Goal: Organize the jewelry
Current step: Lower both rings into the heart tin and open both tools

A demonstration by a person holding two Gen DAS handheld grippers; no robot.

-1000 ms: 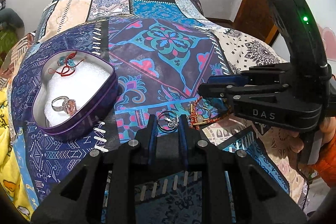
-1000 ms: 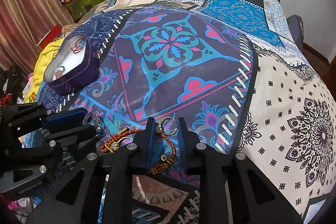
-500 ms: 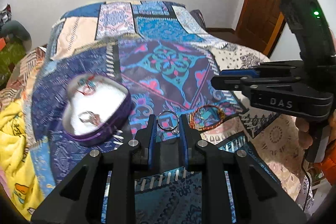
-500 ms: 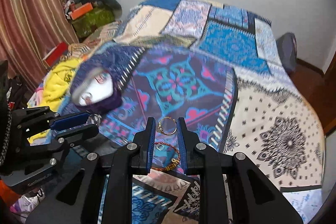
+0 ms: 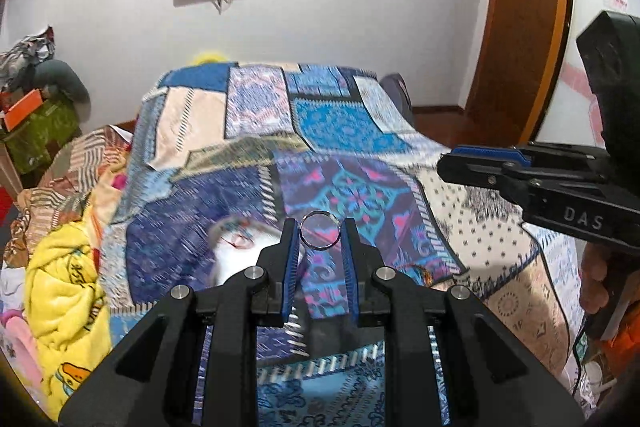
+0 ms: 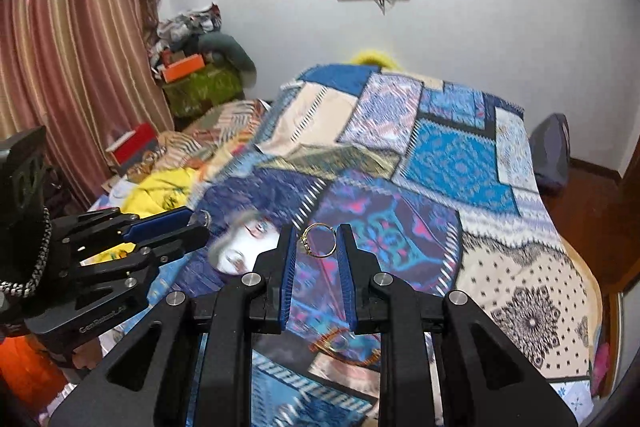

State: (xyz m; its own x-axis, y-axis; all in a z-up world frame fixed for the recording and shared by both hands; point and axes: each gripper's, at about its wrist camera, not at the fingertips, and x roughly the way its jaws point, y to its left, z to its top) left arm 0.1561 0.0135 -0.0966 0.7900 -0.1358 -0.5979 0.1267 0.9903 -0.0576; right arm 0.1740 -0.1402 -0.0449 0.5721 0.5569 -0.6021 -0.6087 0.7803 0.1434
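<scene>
We have lifted both rings above the heart tin (image 5: 236,251): left gripper (image 5: 319,235) clamps the silver ring (image 5: 320,231), right gripper (image 6: 317,241) the gold ring (image 6: 320,239); stowing comes next.

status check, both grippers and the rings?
Left gripper shut on silver ring. Right gripper shut on gold ring. Both above bedspread; heart-shaped box blurred below. Nothing in the way.
</scene>
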